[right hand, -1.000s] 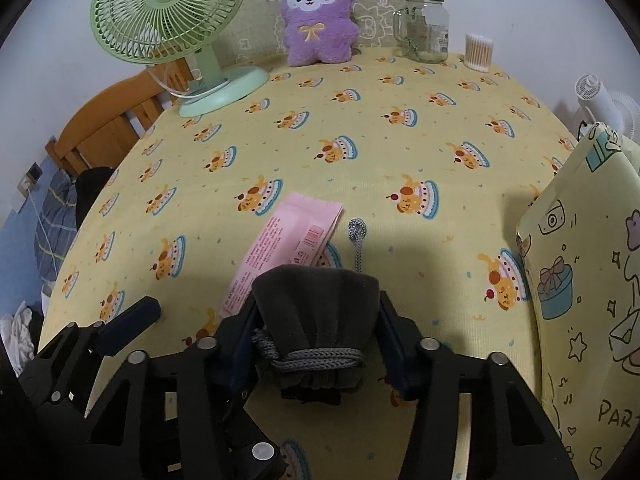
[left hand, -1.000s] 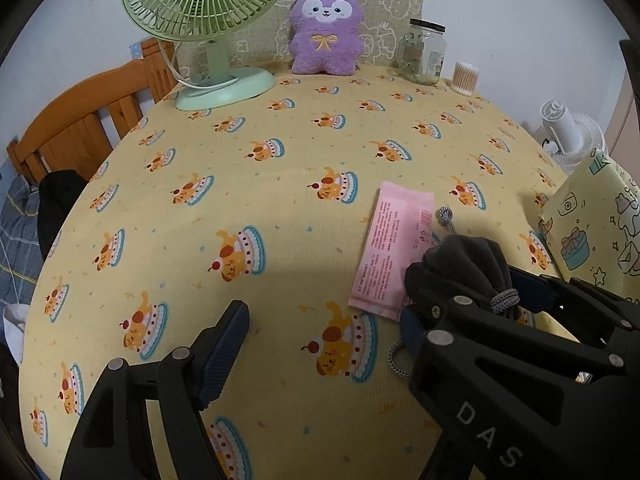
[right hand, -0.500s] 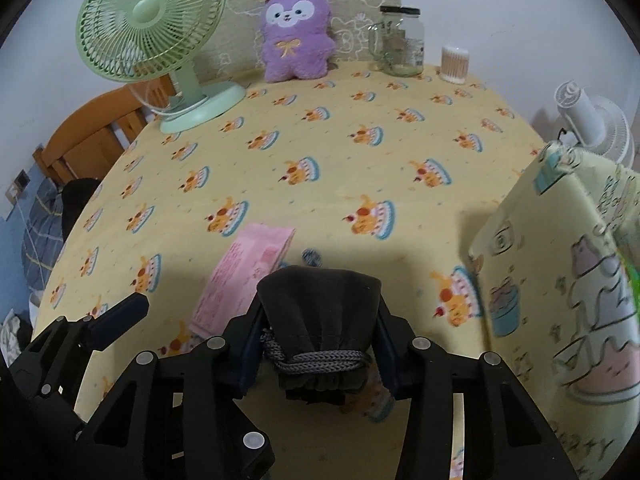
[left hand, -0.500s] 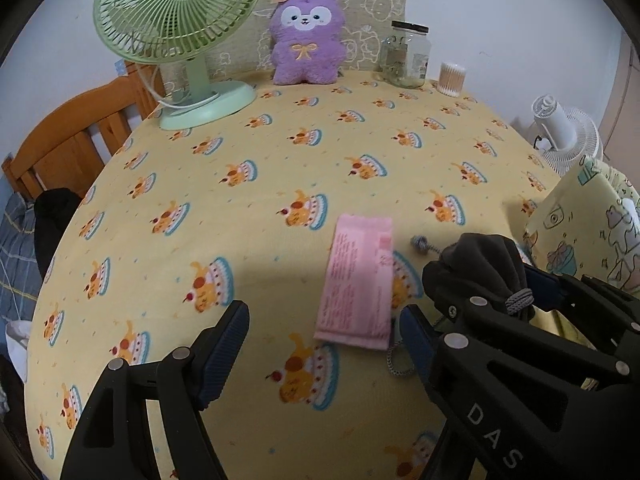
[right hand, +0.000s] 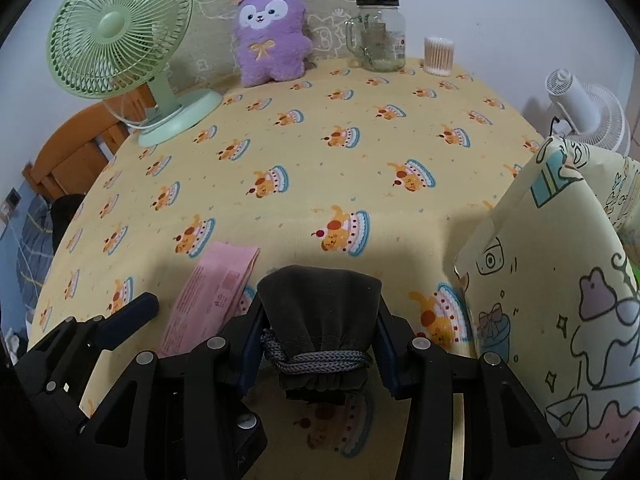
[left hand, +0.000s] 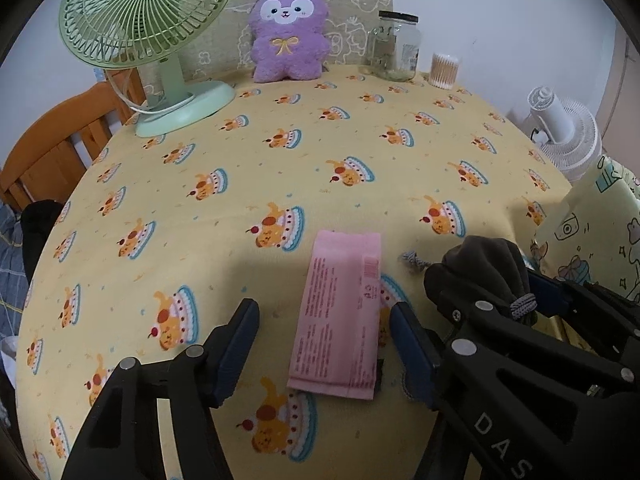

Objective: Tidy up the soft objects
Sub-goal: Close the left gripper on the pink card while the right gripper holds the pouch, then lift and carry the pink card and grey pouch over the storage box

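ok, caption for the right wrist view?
Right claw grips a dark drawstring pouch above the table, beside a paper gift bag.

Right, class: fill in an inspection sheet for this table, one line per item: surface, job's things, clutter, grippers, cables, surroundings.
Surface: tablecloth, yellow, cake print.
Job's things: pink packet flat; dark pouch; gift bag upright at right.
Clutter: green fan, plush, jar, swabs at far edge.
Grippers: left gripper straddles packet, jaws just been closing, not pressing; right gripper clamps pouch.
Cables: fan cord.
Surroundings: chair, white fan.
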